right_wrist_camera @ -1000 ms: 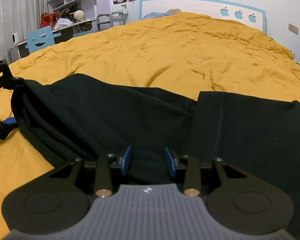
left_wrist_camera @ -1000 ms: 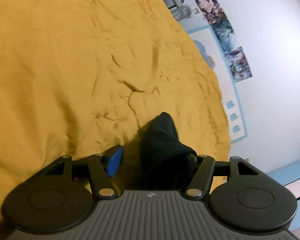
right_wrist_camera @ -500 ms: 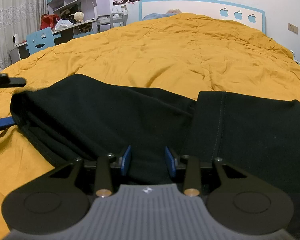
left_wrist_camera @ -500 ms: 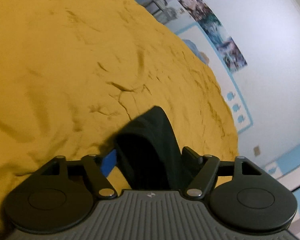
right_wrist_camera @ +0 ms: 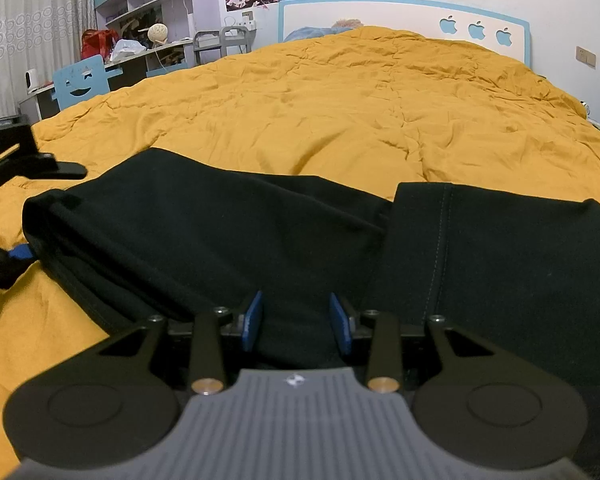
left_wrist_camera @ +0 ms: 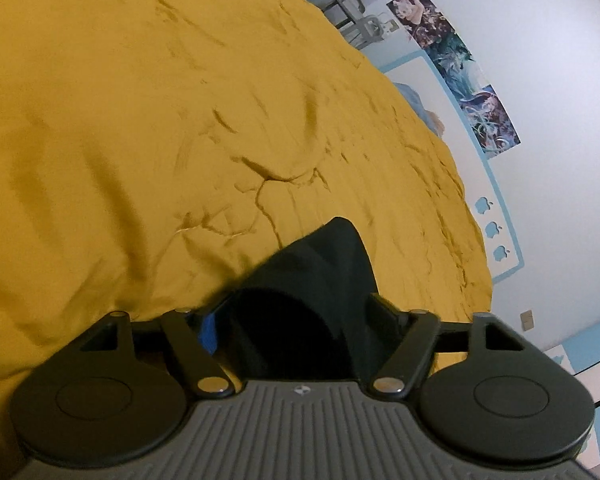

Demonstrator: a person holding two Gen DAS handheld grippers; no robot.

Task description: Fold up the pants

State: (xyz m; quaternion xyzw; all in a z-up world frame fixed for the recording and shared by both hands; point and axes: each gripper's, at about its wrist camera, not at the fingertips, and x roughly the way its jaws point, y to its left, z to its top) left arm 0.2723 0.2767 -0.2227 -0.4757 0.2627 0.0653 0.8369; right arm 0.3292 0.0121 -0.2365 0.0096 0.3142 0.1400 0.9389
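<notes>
Black pants (right_wrist_camera: pixel 300 240) lay on bed (right_wrist_camera: pixel 340 112); left gripper (left_wrist_camera: pixel 296 320) was closing around lower-centre fold, right gripper (right_wrist_camera: pixel 296 322) pinched cloth half-open; judged mid-fold, carry-over next.

Left claw (left_wrist_camera: pixel 296 320): jaws let go of the pants (right_wrist_camera: pixel 228 232) edge, spread wide, now closing again with the black fold between them. In the right view, its upper finger (right_wrist_camera: pixel 60 168) stands clear at 11 o'clock of the pants' corner; that corner has sagged.
</notes>
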